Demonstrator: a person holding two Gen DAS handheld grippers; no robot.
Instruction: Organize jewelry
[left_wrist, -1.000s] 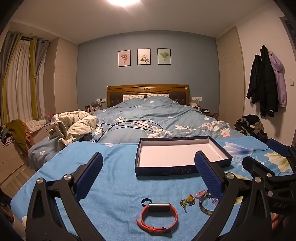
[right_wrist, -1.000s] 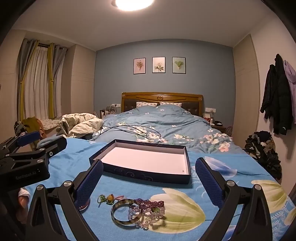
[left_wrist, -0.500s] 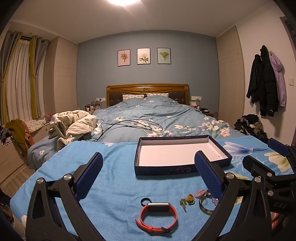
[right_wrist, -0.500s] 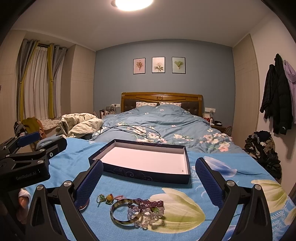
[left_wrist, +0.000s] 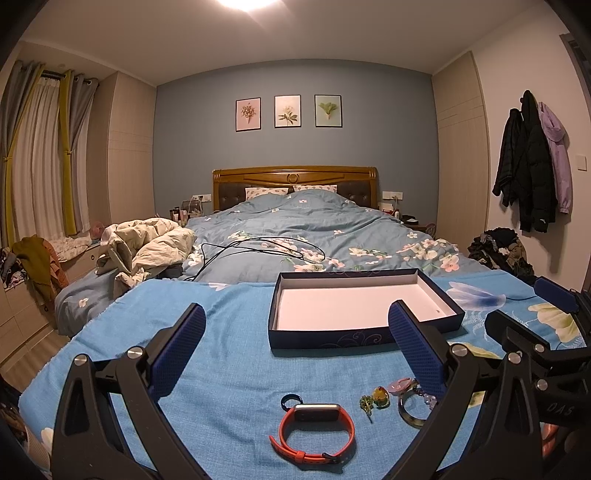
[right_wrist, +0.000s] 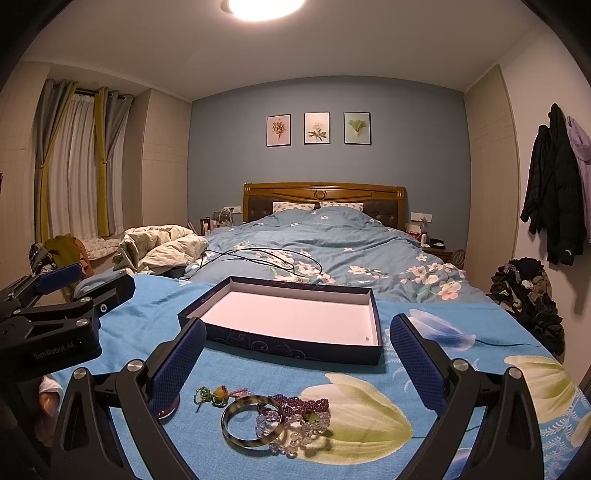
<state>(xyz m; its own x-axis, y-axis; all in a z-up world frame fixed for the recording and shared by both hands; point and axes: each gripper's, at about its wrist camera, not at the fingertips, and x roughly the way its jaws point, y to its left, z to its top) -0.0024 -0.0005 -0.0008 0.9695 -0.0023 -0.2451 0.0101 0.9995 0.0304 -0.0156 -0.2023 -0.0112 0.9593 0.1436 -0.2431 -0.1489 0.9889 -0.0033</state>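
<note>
On the blue cloth (left_wrist: 229, 373) spread across the foot of the bed (left_wrist: 317, 229), an open dark-blue box (left_wrist: 364, 334) with a pale floor lay farther in, toward the duvet, with nothing visible inside it. Along the cloth's near edge the jewelry was set out in a loose row. At the left end lay a red wristband (left_wrist: 314, 430) with a grey face, a small dark ring (left_wrist: 290, 400) touching its far-left side. Just right of it sat a small green-and-yellow charm (right_wrist: 212, 395), then a mottled bangle (right_wrist: 253, 422) lying flat. Against the bangle's right side were heaped a purple beaded bracelet (right_wrist: 299, 404) and a clear crystal bracelet (right_wrist: 301, 432), overlapping each other and the bangle's rim.

Both claws hung above the near edge, holding nothing. The left gripper (left_wrist: 295, 350) stood with its jaws spread wide over the wristband, and the right gripper (right_wrist: 295, 356) was likewise spread wide over the bangle and beads. Neither touched any piece. A black cable (left_wrist: 258, 251) lay looped on the floral duvet beyond the box.
</note>
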